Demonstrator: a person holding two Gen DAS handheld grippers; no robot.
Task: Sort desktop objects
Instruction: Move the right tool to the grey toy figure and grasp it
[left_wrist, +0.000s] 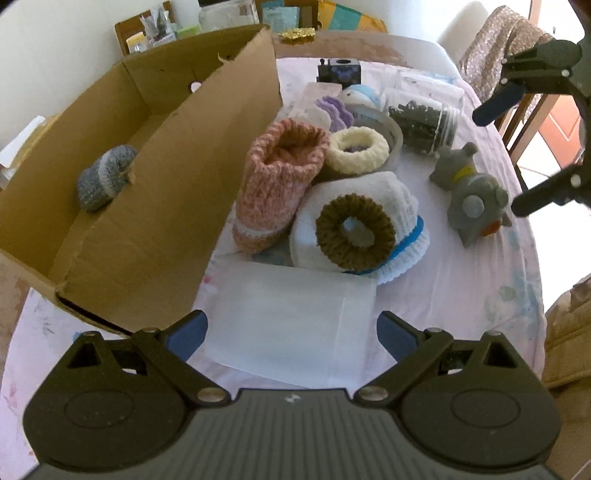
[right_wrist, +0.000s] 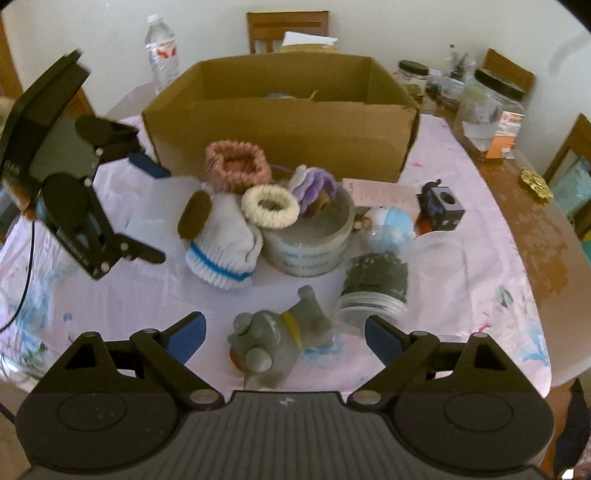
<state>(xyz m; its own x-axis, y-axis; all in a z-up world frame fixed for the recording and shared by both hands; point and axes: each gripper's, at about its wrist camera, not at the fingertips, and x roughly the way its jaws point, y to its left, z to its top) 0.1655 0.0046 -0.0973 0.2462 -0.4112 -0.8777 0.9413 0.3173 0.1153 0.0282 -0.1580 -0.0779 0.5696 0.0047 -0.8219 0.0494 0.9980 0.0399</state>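
Note:
A cardboard box stands on the table with a grey knitted bootie inside. Beside it lie a pink knitted bootie, a white knitted hat with a blue stripe, a cream ring and a grey toy figure. My left gripper is open over a translucent plastic sheet. My right gripper is open, its fingers either side of the grey toy.
A round tub holds purple knit pieces. A jar of dark bits lies on its side. A black cube toy, a blue-white ball, glass jars and a water bottle stand around. Chairs ring the table.

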